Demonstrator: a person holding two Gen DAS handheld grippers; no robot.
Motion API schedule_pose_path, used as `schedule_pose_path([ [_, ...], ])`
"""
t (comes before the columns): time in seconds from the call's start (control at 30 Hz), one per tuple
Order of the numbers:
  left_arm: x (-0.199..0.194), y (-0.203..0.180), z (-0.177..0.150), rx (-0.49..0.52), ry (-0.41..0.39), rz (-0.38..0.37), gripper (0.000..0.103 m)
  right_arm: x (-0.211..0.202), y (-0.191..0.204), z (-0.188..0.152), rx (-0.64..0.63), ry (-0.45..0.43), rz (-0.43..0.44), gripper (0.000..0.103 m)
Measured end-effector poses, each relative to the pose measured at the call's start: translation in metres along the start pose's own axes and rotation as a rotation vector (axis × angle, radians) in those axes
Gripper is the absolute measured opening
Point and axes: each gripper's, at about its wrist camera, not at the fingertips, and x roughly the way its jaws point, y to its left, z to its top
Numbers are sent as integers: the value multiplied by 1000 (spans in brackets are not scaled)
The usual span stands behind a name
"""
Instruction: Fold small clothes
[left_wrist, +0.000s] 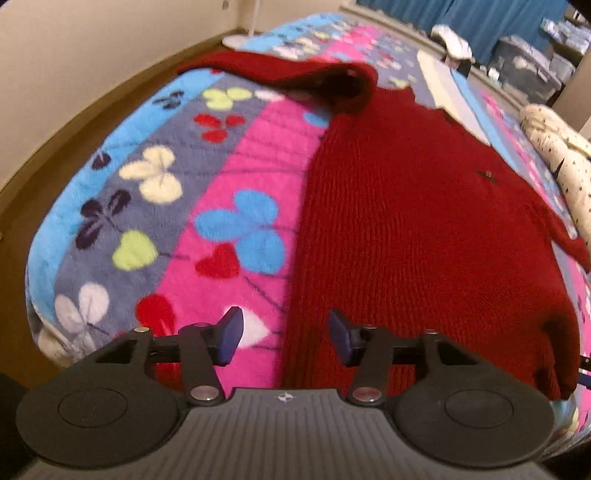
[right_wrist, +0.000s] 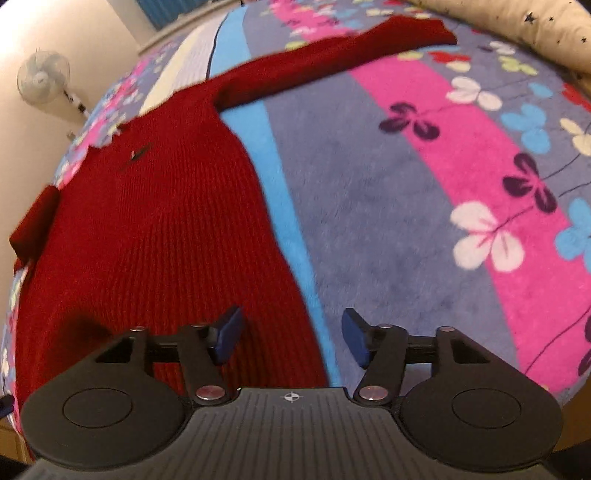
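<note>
While spread flat on the striped butterfly blanket (left_wrist: 229, 155), lay front-up as a red knitted sweater (left_wrist: 406, 206), body running away from the left wrist camera toward the far end of the bed. Had one sleeve thrown out to the far left, with a fold humped up at the shoulder. Kept the left gripper (left_wrist: 286, 334) low over the near left edge of the hem, blue fingertips (left_wrist: 231, 334) spread wide with nothing between them, one pad over pink blanket, the other over red knit. Showed a cream star-print cushion (left_wrist: 557, 155) at the right edge and teal curtains (left_wrist: 480, 18) beyond the bed.

Seen from the right wrist camera, filled the left half of the frame as the same sweater (right_wrist: 155, 229), right sleeve stretched straight out toward the far right across the blanket (right_wrist: 424, 177). Held the right gripper (right_wrist: 291, 339) over the sweater's near right edge, fingers (right_wrist: 354, 338) likewise parted and gripping nothing. Caught a white standing fan (right_wrist: 42, 77) against the wall at far left.
</note>
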Motion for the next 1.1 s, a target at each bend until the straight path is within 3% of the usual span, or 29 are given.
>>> schedule_pose_path([
  [0.13, 14, -3, -7, 42, 73, -14, 57, 3, 2, -2, -58, 15, -21, 66],
  [0.17, 14, -10, -11, 68, 96, 6, 55, 2, 4, -2, -68, 10, -16, 58],
  [0.2, 16, -12, -13, 85, 96, -1, 52, 1, 4, -2, -70, 8, 6, 38],
  [0.23, 15, -14, -15, 103, 96, -6, 45, 0, 5, -2, -67, 9, 31, 26],
  [0.27, 15, -16, -16, 115, 100, -22, 23, -2, 5, -1, -72, -1, 43, 14],
  [0.3, 12, -17, -17, 123, 95, -27, 13, -5, 5, -1, -80, -13, 44, 13],
  [0.4, -10, -14, -20, 113, -27, -12, 11, -28, -6, 3, -11, -124, 63, 9],
  [0.5, -52, -15, -25, 146, -229, -39, 10, -78, -23, 5, 49, -343, 139, 6],
  [0.57, -66, -18, -31, 188, -282, -5, 9, -96, -26, 2, 31, -399, 152, 6],
  [0.6, -64, -19, -33, 198, -269, 23, 8, -96, -27, 0, 28, -391, 139, 6],
  [0.67, -46, -16, -33, 189, -162, 58, 8, -83, -27, 1, 14, -296, 69, 6],
  [0.73, -26, -11, -31, 157, -42, 77, 8, -51, -28, 2, 12, -111, -1, 6],
  [0.77, -22, -11, -31, 148, -28, 117, 8, -37, -26, 2, -3, -55, -59, 6],
  [0.83, -30, -9, -31, 124, -81, 126, 9, -34, -14, 1, -82, -80, -204, 7],
  [0.87, -37, -8, -30, 113, -115, 91, 9, -42, -8, 2, -100, -145, -207, 10],
  [0.93, -48, -12, -28, 129, -172, 43, 11, -58, -3, 4, -112, -240, -113, 12],
  [1.0, -45, -24, -28, 174, -175, 13, 15, -66, 8, 5, -152, -293, -36, 33],
  [1.07, -32, -33, -32, 202, -115, 4, 15, -57, 21, 8, -202, -243, 11, 51],
  [1.1, -21, -35, -34, 211, -56, 17, 19, -45, 26, 9, -219, -182, 17, 54],
])
